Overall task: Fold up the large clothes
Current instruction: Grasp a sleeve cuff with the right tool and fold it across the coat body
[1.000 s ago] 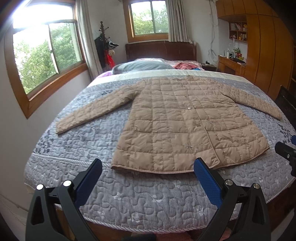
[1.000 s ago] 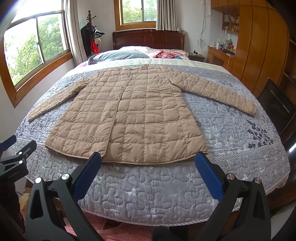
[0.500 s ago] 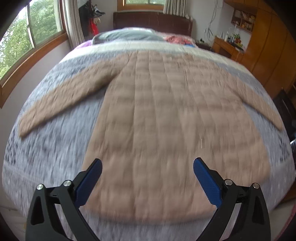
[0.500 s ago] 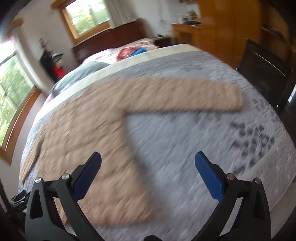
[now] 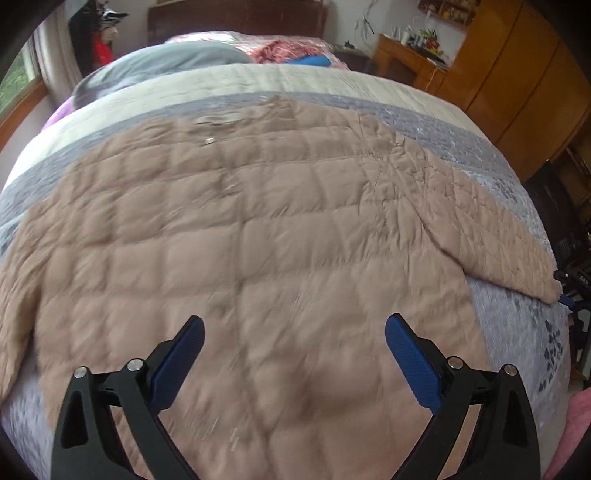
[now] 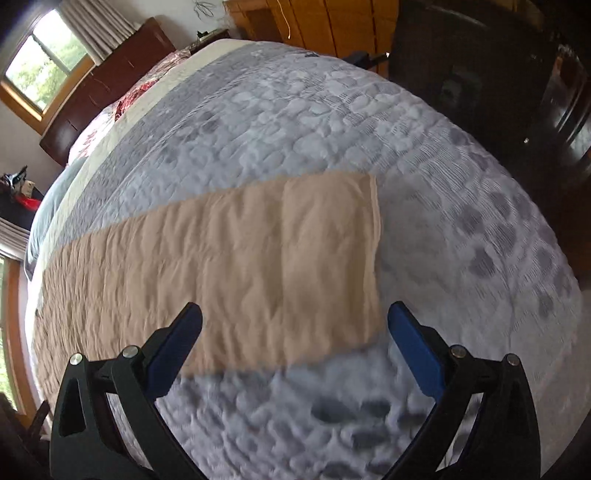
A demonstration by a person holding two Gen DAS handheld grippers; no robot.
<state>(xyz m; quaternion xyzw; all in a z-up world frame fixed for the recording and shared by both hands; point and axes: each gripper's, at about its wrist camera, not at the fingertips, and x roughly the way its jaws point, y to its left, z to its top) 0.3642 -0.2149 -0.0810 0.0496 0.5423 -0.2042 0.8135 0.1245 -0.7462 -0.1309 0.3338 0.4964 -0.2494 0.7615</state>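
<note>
The quilted tan jacket [image 5: 258, 236] lies spread flat, front up, on the grey patterned bedspread [image 6: 332, 122] of a wide bed. The left gripper [image 5: 293, 334] hangs over the jacket's body, its jaws spread wide with nothing between them, the blue pads [image 5: 177, 362] clear of the cloth. Ahead of this gripper the quilted panels run up to the neckline; off to its right one sleeve [image 5: 506, 243] angles away towards the bed's edge.

The right gripper [image 6: 295, 319] is likewise wide apart and empty. That same sleeve [image 6: 258, 266] lies straight across the bedspread just ahead of it, the cuff [image 6: 373, 243] ending ahead of the right finger, the rest running off to the left. Whether the fingers touch the fabric cannot be told; the near ground is blurred in both views.

No box, basket or other container shows in either view.

Beyond the jacket, ahead of the left gripper, a cream band of bedding [image 5: 258, 79] crosses the bed, then a grey pillow [image 5: 173, 62] and a heap of red and pink cloth [image 5: 280, 51] against a dark wooden headboard [image 5: 236, 18]. To that gripper's far right stand orange-brown wooden cabinets [image 5: 517, 85] and a cluttered desk [image 5: 410, 48]. From the right gripper, a wood-framed window [image 6: 44, 66] with a curtain sits far left, and dark furniture [image 6: 498, 81] stands to the right past the bed.
</note>
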